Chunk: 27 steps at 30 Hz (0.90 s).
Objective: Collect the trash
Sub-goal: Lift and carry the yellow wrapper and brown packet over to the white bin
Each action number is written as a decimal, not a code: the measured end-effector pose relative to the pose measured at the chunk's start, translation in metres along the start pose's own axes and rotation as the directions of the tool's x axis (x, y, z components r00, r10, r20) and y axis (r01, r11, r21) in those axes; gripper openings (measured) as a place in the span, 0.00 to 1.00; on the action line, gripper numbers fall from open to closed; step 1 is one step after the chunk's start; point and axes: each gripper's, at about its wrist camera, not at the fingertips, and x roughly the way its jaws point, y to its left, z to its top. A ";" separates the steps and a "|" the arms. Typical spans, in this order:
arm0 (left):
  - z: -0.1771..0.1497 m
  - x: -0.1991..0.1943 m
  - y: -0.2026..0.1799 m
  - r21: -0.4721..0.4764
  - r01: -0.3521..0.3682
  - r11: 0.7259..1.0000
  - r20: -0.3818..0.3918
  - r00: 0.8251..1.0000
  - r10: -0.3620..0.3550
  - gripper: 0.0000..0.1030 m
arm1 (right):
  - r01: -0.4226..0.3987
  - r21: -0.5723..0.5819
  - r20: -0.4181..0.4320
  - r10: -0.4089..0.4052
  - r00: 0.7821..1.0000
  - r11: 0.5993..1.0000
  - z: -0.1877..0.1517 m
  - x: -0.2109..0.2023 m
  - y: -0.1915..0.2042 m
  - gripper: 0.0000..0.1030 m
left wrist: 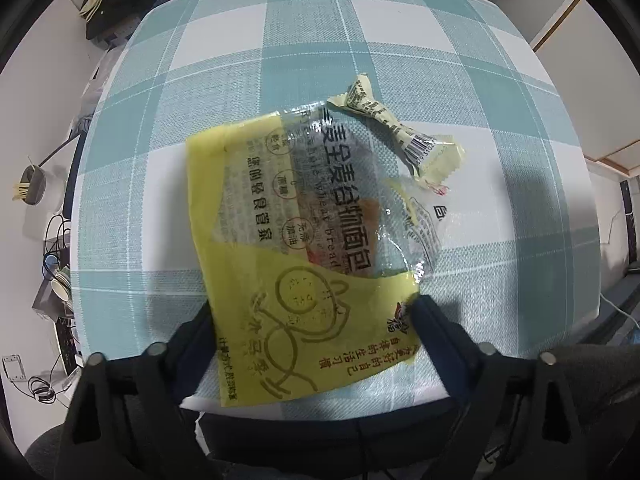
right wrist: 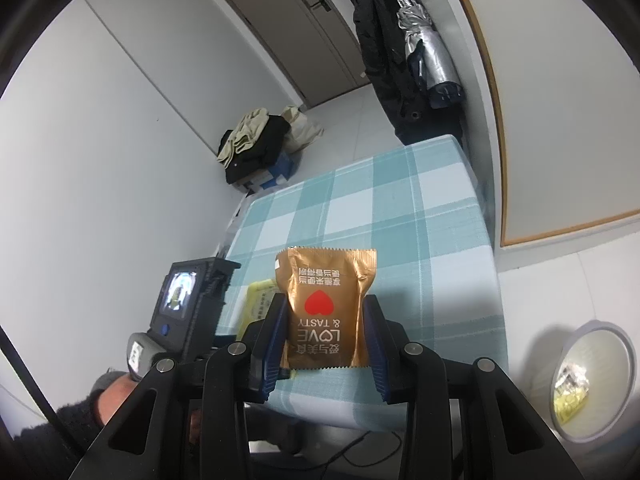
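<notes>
Jaws: right gripper (right wrist: 326, 320) clamps one gold packet (right wrist: 326, 308); left gripper (left wrist: 314, 316) spread wide around one yellow wrapper (left wrist: 296, 248).

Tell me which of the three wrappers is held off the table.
The gold foil wrapper with a red heart, gripped in the right gripper. The flat yellow bread bag and the twisted pale yellow wrapper lie on the checked tablecloth.

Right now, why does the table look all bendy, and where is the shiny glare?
Left wrist view: the fisheye lens bulges the teal checked tablecloth; glare glints on the yellow-and-clear plastic bread bag. Right wrist view: walls curve too; the gold foil snack packet looks sharp.
</notes>
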 end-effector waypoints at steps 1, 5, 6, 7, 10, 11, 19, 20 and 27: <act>0.000 -0.001 0.001 -0.001 0.002 1.000 -0.002 1.000 -0.002 0.76 | 0.001 0.001 0.001 -0.001 1.000 1.000 0.000 0.000 0.000 0.35; -0.001 -0.007 0.003 0.000 0.016 1.000 0.002 1.000 -0.016 0.66 | 0.001 0.004 0.004 -0.001 1.000 1.000 0.000 -0.002 -0.001 0.35; -0.001 -0.008 0.005 -0.001 0.022 1.000 0.006 1.000 -0.022 0.65 | 0.003 0.004 0.003 -0.003 1.000 1.000 0.000 -0.001 -0.001 0.35; 0.000 -0.005 0.004 -0.005 0.031 1.000 0.008 0.999 -0.031 0.64 | 0.006 0.003 0.003 -0.006 1.000 1.000 -0.001 -0.001 -0.001 0.35; -0.002 -0.006 0.015 -0.020 0.065 0.998 0.009 0.998 -0.065 0.63 | 0.016 0.004 0.000 -0.016 1.000 1.000 -0.001 0.000 -0.002 0.35; -0.002 -0.006 0.016 -0.027 0.079 0.997 0.010 0.997 -0.078 0.62 | 0.019 0.007 -0.002 -0.019 1.000 1.000 -0.001 0.001 -0.003 0.35; -0.008 -0.008 0.036 -0.055 0.161 0.985 0.047 0.986 -0.159 0.61 | 0.037 -0.003 -0.021 -0.037 0.999 0.999 -0.002 0.010 0.000 0.35; -0.009 -0.008 0.039 -0.056 0.172 0.984 0.051 0.984 -0.169 0.61 | 0.038 -0.005 -0.024 -0.038 0.999 0.999 -0.002 0.011 0.001 0.35; -0.020 -0.008 0.066 -0.078 0.229 0.970 0.077 0.972 -0.223 0.61 | 0.053 -0.012 -0.044 -0.053 0.998 0.999 -0.004 0.024 0.005 0.35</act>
